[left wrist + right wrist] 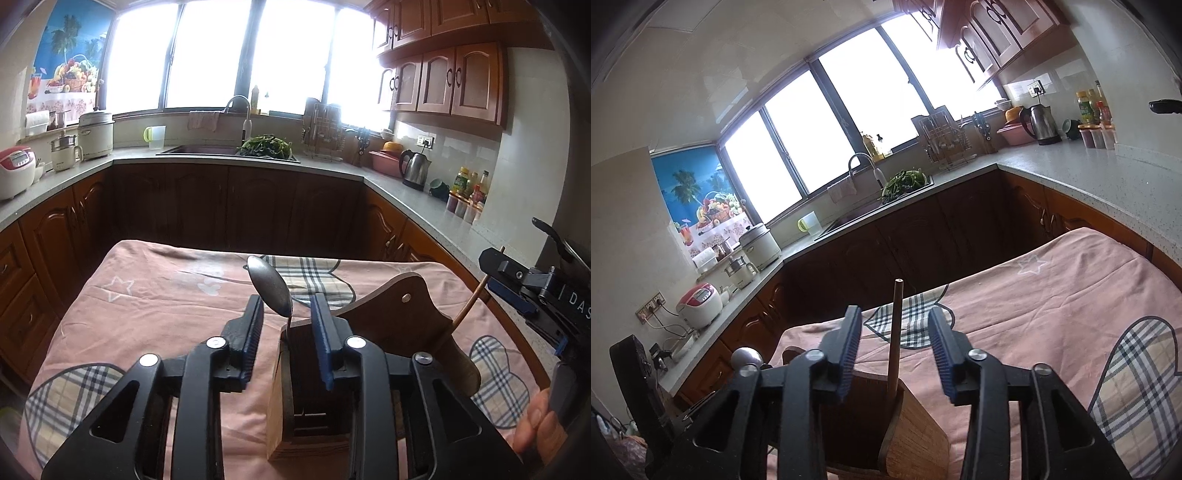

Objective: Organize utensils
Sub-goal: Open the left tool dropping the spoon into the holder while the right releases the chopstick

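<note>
Left wrist view: a counter (155, 295) draped in pink cloth is seen, with a wooden holder (295, 398) standing on it. A metal spoon (271, 286) rises from the holder between the parted left claw (286, 321), untouched. A wooden stick (894, 332) stands likewise inside the parted right claw (895, 350).

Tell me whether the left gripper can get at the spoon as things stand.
Probably yes. The left gripper is open, and the spoon stands upright in the wooden holder with its neck right between the pads, untouched. Nothing blocks it; the right gripper is off to the side.
</note>
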`<state>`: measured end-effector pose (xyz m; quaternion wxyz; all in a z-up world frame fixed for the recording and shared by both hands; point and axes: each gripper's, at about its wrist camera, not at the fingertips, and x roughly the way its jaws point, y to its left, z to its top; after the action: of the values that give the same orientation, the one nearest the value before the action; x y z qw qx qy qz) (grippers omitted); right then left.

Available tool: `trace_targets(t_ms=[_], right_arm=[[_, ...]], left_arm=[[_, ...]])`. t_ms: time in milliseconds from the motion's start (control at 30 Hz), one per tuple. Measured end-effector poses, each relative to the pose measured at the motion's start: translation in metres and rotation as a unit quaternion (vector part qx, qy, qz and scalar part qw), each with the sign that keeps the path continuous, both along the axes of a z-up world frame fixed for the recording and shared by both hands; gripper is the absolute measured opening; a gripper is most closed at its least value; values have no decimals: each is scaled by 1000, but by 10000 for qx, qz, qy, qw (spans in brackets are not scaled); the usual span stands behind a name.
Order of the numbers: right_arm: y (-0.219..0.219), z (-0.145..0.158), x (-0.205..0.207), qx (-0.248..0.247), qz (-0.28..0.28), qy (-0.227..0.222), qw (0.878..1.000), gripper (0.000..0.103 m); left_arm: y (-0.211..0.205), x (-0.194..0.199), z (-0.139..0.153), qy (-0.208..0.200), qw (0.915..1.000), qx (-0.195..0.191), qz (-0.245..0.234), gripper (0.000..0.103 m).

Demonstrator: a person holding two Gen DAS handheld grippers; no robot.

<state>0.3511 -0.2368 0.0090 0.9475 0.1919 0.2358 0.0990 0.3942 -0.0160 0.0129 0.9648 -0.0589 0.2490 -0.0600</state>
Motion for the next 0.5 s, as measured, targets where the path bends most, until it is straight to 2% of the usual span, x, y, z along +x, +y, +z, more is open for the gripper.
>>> trace_targets(t_ms=[33,133,200,233,300,367,400,500], right_arm=[[0,1,-2,-13,-12,-17,10000,54],[-3,4,-6,19,-21,1,10000,55],[-6,5,-10,110,-14,14,9999,62],[-7,6,-13,155,-9,14,9999,67],[-12,9,-20,243,17,5,9997,78],[-16,12,-31,296,35,-53,9995,91],[-17,14,-36,280,38,-67,9996,92],[-19,16,-53,241,144,-10,9996,93]], left_arm=[[0,-1,1,-26,10000,9,21,43],[2,-4,5,-27,10000,11,43,50],[5,-8,6,-23,10000,5,75,57],[7,-11,7,-11,10000,-4,81,60],[12,-19,9,-9,9999,-42,105,76],[17,-30,11,-23,9999,-65,148,81],[20,-36,11,-13,9998,-80,156,86],[28,-57,11,56,9996,-195,197,89]])
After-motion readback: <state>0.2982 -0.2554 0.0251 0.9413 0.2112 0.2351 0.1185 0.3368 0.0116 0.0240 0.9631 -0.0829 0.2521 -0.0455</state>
